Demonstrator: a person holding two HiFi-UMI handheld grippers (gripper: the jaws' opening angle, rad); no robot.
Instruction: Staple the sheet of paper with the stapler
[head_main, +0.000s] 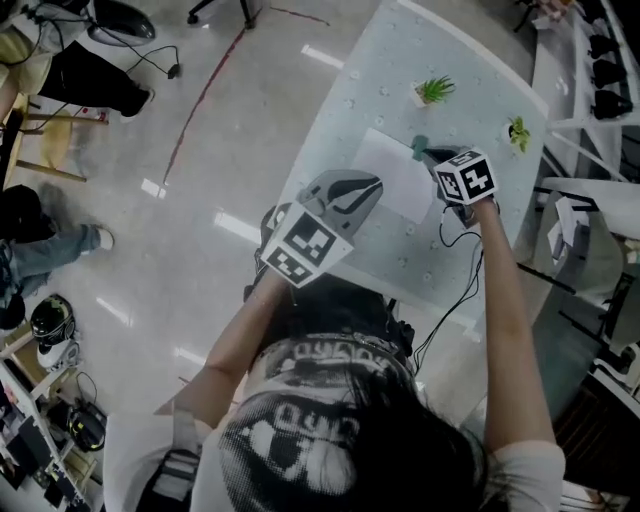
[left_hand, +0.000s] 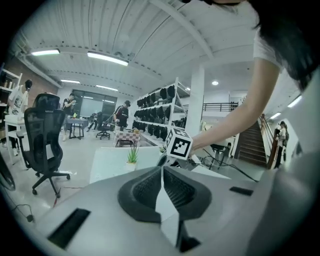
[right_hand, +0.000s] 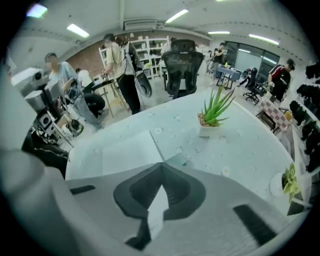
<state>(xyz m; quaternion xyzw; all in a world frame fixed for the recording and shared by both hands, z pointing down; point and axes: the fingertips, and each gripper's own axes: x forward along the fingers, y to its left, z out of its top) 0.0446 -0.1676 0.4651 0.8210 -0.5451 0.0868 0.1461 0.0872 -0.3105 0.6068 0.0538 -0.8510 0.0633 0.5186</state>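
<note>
So both jaw pairs were together and empty: left gripper (left_hand: 162, 170) hung short of the sheet of paper (head_main: 392, 178) on the table (head_main: 400, 60), right gripper (right_hand: 161, 166) pointed down at the teal stapler (head_main: 421, 146) by the sheet's edge; press looked pending, no staple visible

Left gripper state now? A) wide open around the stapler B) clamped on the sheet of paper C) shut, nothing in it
C: in the left gripper view the left gripper has its jaws pressed together with nothing between them, while the head view shows the sheet of paper lying on the table, apart from it.
</note>
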